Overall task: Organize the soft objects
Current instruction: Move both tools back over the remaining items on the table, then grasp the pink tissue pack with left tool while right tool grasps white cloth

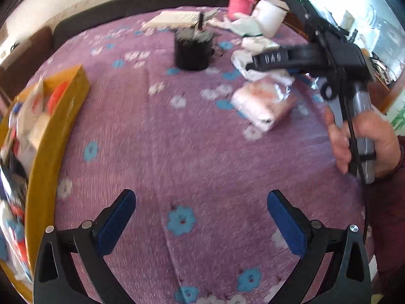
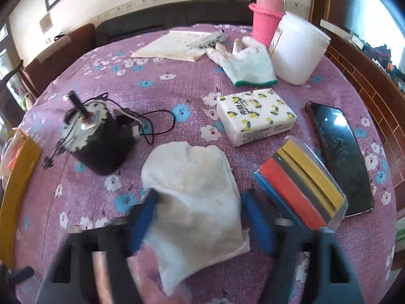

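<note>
A white folded cloth lies on the purple flowered tablecloth between the fingers of my right gripper, whose jaws stand open around it, apart from its sides. A tissue pack, a pack of coloured sponges and a white-green glove lie nearby. My left gripper is open and empty above bare tablecloth. A pink wrapped soft pack lies ahead on the right. The right gripper's body shows at upper right. A yellow box with soft items stands at left.
A black motor with wires stands left of the cloth. A phone lies at the right. A white tub, a pink bottle and a notebook are at the back. The yellow box's edge is at far left.
</note>
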{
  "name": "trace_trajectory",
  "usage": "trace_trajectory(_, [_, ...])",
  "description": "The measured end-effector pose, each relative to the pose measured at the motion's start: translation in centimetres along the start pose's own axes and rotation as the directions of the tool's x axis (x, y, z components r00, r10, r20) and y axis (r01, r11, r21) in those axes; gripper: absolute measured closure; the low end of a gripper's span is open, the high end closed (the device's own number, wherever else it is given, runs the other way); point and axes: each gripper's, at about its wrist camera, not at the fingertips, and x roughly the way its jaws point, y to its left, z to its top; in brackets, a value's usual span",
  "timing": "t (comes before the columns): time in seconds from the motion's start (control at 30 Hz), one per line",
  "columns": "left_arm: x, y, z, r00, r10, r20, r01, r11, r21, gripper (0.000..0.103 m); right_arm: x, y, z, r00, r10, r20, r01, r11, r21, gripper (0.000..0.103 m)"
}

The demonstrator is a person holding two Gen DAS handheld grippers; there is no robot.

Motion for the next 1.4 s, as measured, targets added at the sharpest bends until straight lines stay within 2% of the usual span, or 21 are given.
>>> trace_trajectory(0.07, [0.2,-0.8,1.2,1.000,0.015,0.014,-0.015,0.999,0.035,0.000,-0.8,-1.0,-0.3,0.999,0.052,0.018,-0.052,0.998,0.036,0.064])
trace_trajectory(0.17, [1.0,-2.2,3.3,0.999,0.016,0.030,-0.018,0.996,0.083,0.000,-1.9,-2.8,-0.6,0.993,0.098,0.064,-0.104,0.989,0.101,0.064])
trace_trajectory(0.3, [2.5,-4.6,6.1,0.996,0.012,0.090,-0.030,0.979,0.201,0.000,-3.2,-4.9,-0.6,0.979,0.161,0.125,-0.181,0.968,0.174,0.064])
trace_trajectory(0.43, [5.3,-6.7,8.0,0.997,0.008,0.075,-0.031,0.949,0.314,0.001,-3.5,-5.5,-0.5,0.974,0.186,0.129,-0.209,0.958,0.197,0.064])
trace_trajectory(0.53, [7.0,-7.5,8.6,0.999,0.000,0.050,-0.018,0.938,0.347,0.001,-2.5,-4.9,0.1,0.975,0.194,0.107,-0.210,0.962,0.176,0.061])
trace_trajectory(0.57, [7.1,-7.5,8.8,0.999,-0.017,0.051,-0.002,0.942,0.337,0.001,-2.3,-4.6,0.2,0.977,0.189,0.103,-0.204,0.965,0.164,0.054])
trace_trajectory(0.6, [7.4,-7.4,9.1,0.999,-0.033,0.032,0.021,0.947,0.320,0.006,-2.0,-4.4,0.3,0.978,0.183,0.101,-0.198,0.968,0.153,0.043])
trace_trajectory(0.63, [7.4,-7.1,9.3,0.996,-0.084,0.009,0.078,0.955,0.285,0.025,-2.0,-4.1,0.3,0.979,0.177,0.101,-0.190,0.972,0.140,0.037])
trace_trajectory(0.67, [7.3,-6.8,9.4,0.994,-0.111,0.004,0.106,0.960,0.261,0.031,-1.9,-3.8,0.3,0.979,0.175,0.101,-0.188,0.974,0.128,0.027])
trace_trajectory(0.7, [7.0,-6.7,9.5,0.996,-0.085,0.010,0.080,0.963,0.256,0.040,-1.7,-3.7,0.4,0.979,0.176,0.099,-0.187,0.975,0.116,0.024])
trace_trajectory(0.73, [6.7,-6.5,9.4,0.997,-0.083,0.007,0.078,0.965,0.250,0.044,-1.4,-3.4,0.4,0.981,0.169,0.095,-0.179,0.978,0.105,0.024])
trace_trajectory(0.87, [4.9,-5.1,8.1,0.999,-0.049,0.020,0.044,0.975,0.216,0.047,0.0,-2.8,0.3,0.986,0.157,0.058,-0.161,0.983,0.086,0.023])
trace_trajectory(1.1, [1.1,-2.6,4.7,0.998,0.007,0.064,-0.015,0.992,0.128,0.050,0.1,-0.2,0.1,0.988,0.133,0.079,-0.131,0.991,-0.033,0.024])
trace_trajectory(1.13, [0.5,-2.4,4.2,0.997,0.032,0.074,-0.040,0.992,0.119,0.050,0.1,-0.1,0.0,0.988,0.132,0.079,-0.129,0.991,-0.042,0.026])
trace_trajectory(1.17, [0.0,-2.2,3.7,0.996,0.046,0.082,-0.055,0.992,0.111,0.050,0.3,0.0,0.0,0.990,0.122,0.071,-0.119,0.992,-0.040,0.040])
trace_trajectory(1.2, [-0.5,-2.0,3.3,0.994,0.059,0.090,-0.068,0.993,0.098,0.050,0.4,0.0,0.0,0.993,0.102,0.065,-0.100,0.994,-0.040,0.050])
trace_trajectory(1.27, [-1.7,-1.6,2.5,0.991,0.078,0.109,-0.086,0.994,0.072,0.050,0.2,0.2,-0.2,0.994,0.087,0.071,-0.084,0.995,-0.049,0.065])
trace_trajectory(1.4, [-4.0,-0.3,1.0,0.983,0.112,0.143,-0.118,0.992,0.037,0.050,-0.4,0.6,-0.8,0.996,0.049,0.077,-0.045,0.997,-0.056,0.077])
